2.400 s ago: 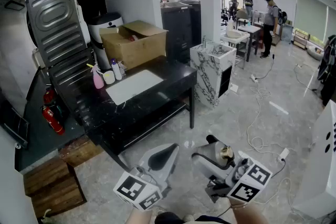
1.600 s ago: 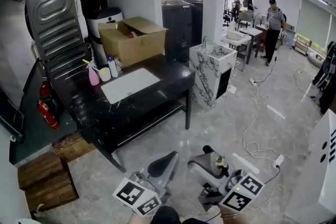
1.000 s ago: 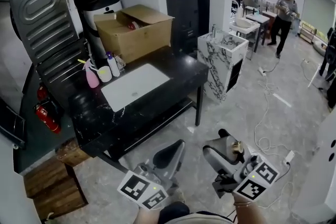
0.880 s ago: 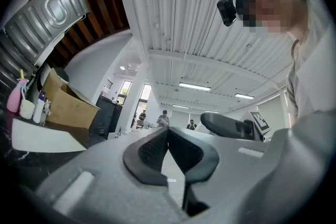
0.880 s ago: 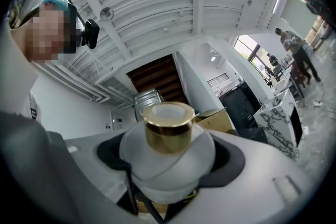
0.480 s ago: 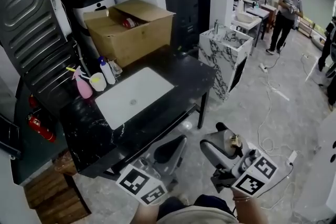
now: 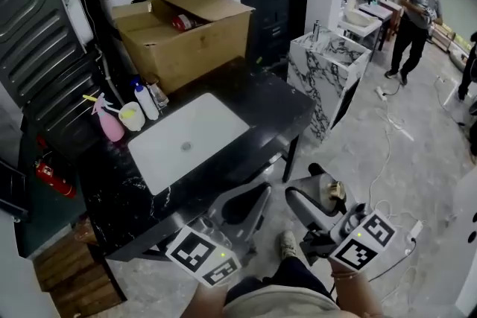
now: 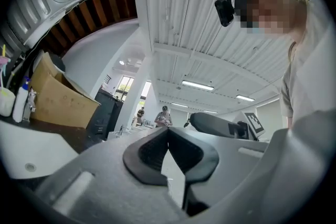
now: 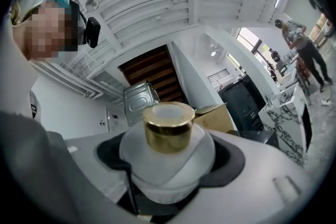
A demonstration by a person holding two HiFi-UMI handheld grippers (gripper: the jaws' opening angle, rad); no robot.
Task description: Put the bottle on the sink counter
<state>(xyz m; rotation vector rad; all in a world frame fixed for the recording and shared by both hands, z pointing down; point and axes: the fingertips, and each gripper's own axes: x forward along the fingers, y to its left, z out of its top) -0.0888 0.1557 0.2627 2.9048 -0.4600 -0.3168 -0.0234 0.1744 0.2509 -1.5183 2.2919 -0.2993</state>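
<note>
My right gripper is shut on a small white bottle with a gold cap. It hangs over the floor, just off the front right corner of the black sink counter. In the right gripper view the bottle sits clamped between both dark pads of the right gripper, cap pointing away. My left gripper is shut and holds nothing, low beside the counter's front edge. Its pads meet in the left gripper view, where the left gripper points up over the counter. A white basin is set into the counter.
A pink spray bottle, a cup and a white bottle stand at the counter's back left. A cardboard box sits behind the basin. A marble pedestal sink stands to the right, with cables and a person beyond.
The view has closed in on the black counter, which now fills more of the frame. Both grippers stay low in front; the right one still holds the bottle.
</note>
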